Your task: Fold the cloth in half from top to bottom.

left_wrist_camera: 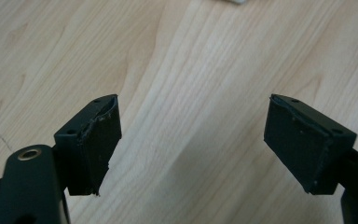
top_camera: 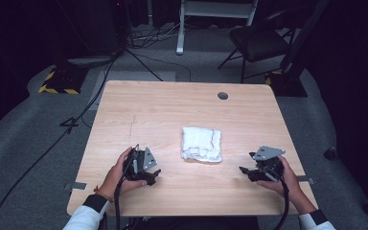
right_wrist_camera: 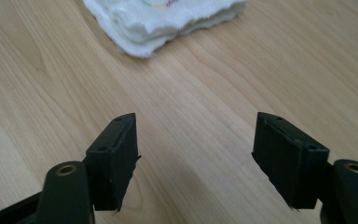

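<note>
High view sits above the person's side, looking forward and down over the whole table (top_camera: 182, 96) and floor beyond. Left gripper view rides low, close over bare wood just ahead of its jaws. Right gripper view is equally close, facing the folded towel (right_wrist_camera: 168, 18) ahead of its jaws. High view and right gripper view share that towel (top_camera: 201, 143) and surrounding wood.

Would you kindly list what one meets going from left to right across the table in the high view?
Left gripper → folded white towel → right gripper, all on or just above the wooden table.
</note>
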{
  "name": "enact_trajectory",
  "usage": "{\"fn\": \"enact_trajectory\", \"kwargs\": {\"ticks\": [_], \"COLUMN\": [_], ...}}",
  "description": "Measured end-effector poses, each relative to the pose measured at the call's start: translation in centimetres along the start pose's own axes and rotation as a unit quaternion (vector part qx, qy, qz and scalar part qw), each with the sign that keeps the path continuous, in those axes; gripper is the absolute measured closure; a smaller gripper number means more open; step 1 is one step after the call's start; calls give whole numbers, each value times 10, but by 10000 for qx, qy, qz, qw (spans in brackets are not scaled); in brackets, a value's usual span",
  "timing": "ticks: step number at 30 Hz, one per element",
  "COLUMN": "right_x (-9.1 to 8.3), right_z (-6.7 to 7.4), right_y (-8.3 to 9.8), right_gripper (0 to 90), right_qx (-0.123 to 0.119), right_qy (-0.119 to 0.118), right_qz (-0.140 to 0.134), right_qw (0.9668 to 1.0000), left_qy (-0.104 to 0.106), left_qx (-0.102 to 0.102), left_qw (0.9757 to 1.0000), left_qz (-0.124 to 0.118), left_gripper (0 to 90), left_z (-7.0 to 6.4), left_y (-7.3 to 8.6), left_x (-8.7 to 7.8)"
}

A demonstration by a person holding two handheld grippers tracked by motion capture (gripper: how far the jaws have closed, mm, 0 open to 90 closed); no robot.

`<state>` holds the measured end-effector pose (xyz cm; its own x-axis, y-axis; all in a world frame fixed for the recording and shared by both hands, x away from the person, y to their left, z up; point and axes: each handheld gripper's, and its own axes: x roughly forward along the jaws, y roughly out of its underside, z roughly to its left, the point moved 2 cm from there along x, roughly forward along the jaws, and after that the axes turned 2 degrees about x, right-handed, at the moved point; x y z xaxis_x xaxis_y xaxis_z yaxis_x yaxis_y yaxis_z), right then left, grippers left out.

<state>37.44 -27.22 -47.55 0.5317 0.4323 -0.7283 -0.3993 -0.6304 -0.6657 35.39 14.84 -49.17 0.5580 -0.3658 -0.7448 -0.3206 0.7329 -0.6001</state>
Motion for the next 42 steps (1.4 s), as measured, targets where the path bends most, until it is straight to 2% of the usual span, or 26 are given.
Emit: {"fn": "enact_trajectory", "kwargs": {"ticks": [4,6,12,14,16,19,21,23,25,26,28,42], "right_x": [-3,-5,-10,-11,-12,-15,-19,-20,-19,-19,-18,-14], "right_z": [-5,-10,-23,-27,-30,-34,-38,-41,-46,-48,-50,-50], "right_y": [13,19,43,52,60,70,77,83,90,92,92,89], "right_gripper": [306,306,301,301,301,300,290,243,209,204,187,225], "right_qx": [88,158,385,478,612,800,906,1096,1352,1399,1415,1568], "right_qy": [-17,-58,-29,65,26,26,196,175,64,94,128,264], "right_qz": [87,39,96,131,129,52,8,-99,-242,-272,-285,-388], "right_qw": [9999,9999,9992,9987,9980,9968,9957,9938,9905,9897,9894,9865], "left_qy": [-85,-100,13,159,218,189,161,272,398,507,696,693], "left_qx": [-14,-55,-336,-473,-587,-513,-516,-712,-959,-1086,-1385,-1367], "left_qw": [10000,9999,9994,9987,9980,9984,9985,9971,9946,9927,9874,9876], "left_qz": [46,75,75,103,119,129,86,-1,-89,-163,-314,-337], "left_gripper": [181,179,185,185,184,177,176,185,178,179,178,168], "left_z": [0,1,6,9,11,14,15,15,18,19,20,20], "left_y": [9,14,29,35,40,45,47,50,54,56,59,60], "left_x": [-2,-3,-10,-12,-12,-12,-12,-12,-10,-9,-5,-5]}}
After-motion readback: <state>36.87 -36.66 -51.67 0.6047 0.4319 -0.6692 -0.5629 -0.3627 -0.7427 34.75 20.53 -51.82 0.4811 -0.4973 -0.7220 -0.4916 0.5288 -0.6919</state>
